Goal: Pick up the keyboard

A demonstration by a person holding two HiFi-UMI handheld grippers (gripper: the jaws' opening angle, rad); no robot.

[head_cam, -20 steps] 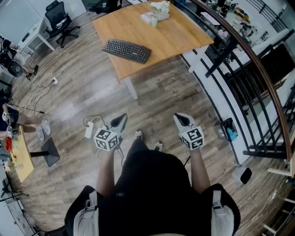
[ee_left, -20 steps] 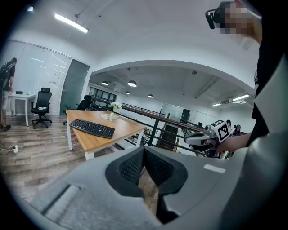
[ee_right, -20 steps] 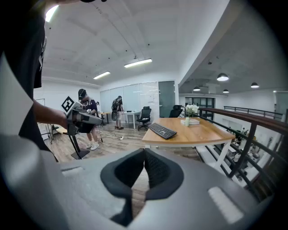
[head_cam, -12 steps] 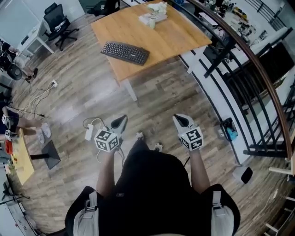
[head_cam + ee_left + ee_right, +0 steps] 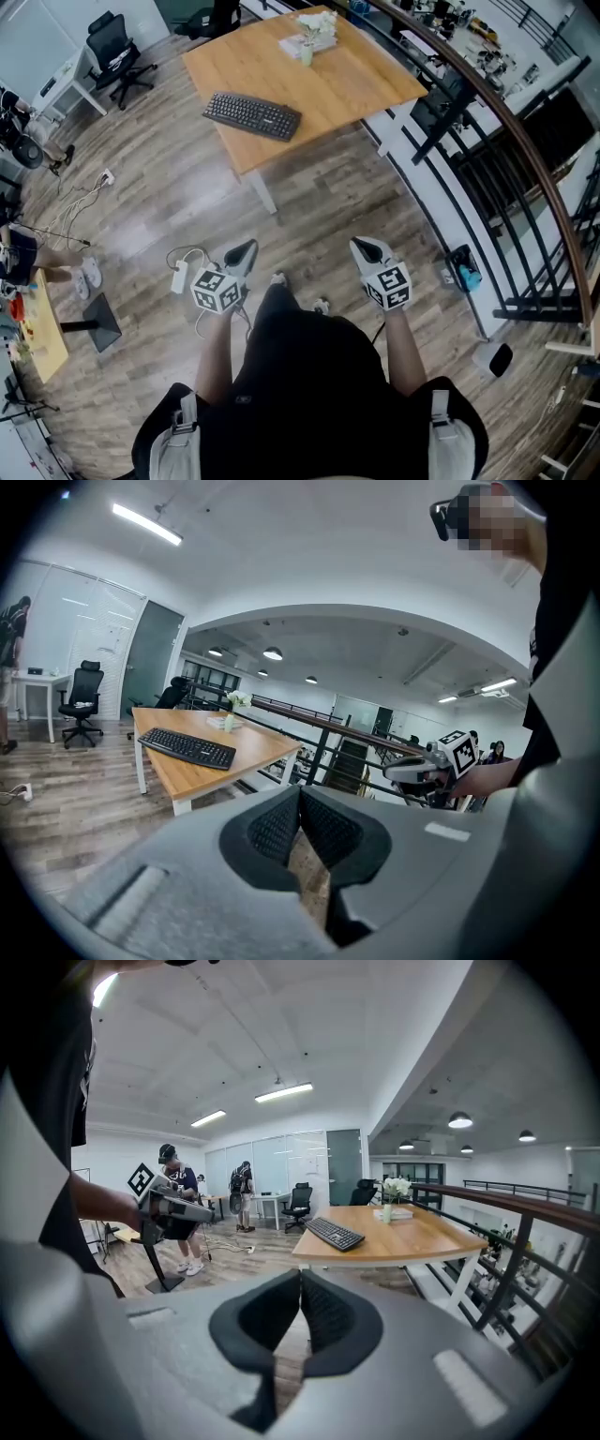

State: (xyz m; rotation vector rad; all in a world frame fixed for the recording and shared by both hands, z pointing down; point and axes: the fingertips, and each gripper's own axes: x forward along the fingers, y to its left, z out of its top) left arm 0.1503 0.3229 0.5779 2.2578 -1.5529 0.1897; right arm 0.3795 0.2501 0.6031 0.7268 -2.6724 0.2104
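Underfoot, only the head view shows a power strip [image 5: 180,277]; left gripper [image 5: 247,247] and right gripper [image 5: 361,246] jaws closed.

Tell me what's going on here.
A person stands on the wood floor, well short of a wooden table, holding tongs in each hand. The left tongs and right tongs are both shut with nothing in them, and both point toward the table. The keyboard lies untouched near the table's closer edge. The pickup has not begun.
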